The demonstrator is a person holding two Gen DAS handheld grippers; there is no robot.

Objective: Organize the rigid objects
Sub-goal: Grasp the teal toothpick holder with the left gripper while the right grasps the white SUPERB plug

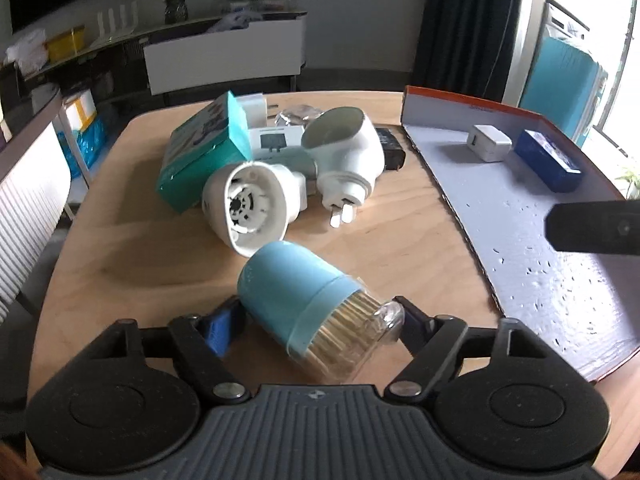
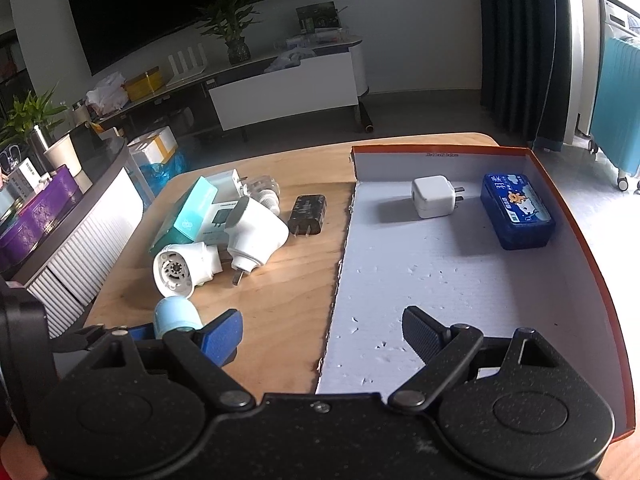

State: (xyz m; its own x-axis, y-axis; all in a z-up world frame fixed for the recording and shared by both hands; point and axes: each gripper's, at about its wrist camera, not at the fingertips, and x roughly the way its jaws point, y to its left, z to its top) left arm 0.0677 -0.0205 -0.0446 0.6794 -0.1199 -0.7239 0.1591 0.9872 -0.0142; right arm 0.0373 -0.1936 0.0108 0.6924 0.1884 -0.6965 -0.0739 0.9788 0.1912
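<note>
A light-blue toothpick holder (image 1: 296, 292) with a clear cap lies on its side on the wooden table (image 1: 120, 248). My left gripper (image 1: 320, 316) is shut on it, one pad on the blue body and the other on the clear cap. In the right wrist view the holder (image 2: 176, 316) peeks out at the lower left. My right gripper (image 2: 324, 334) stands open with nothing between its fingers, above the left edge of the shallow cardboard box (image 2: 440, 280). A white charger (image 2: 432, 196) and a blue tin (image 2: 518, 212) lie in the box.
Behind the holder lie two white plug-in devices (image 1: 244, 200) (image 1: 344, 148), a teal carton (image 1: 204, 148) and a black adapter (image 1: 390, 148). The box (image 1: 520, 240) fills the table's right side, its walls edged in orange. A finger (image 1: 592, 228) of the right gripper shows above it.
</note>
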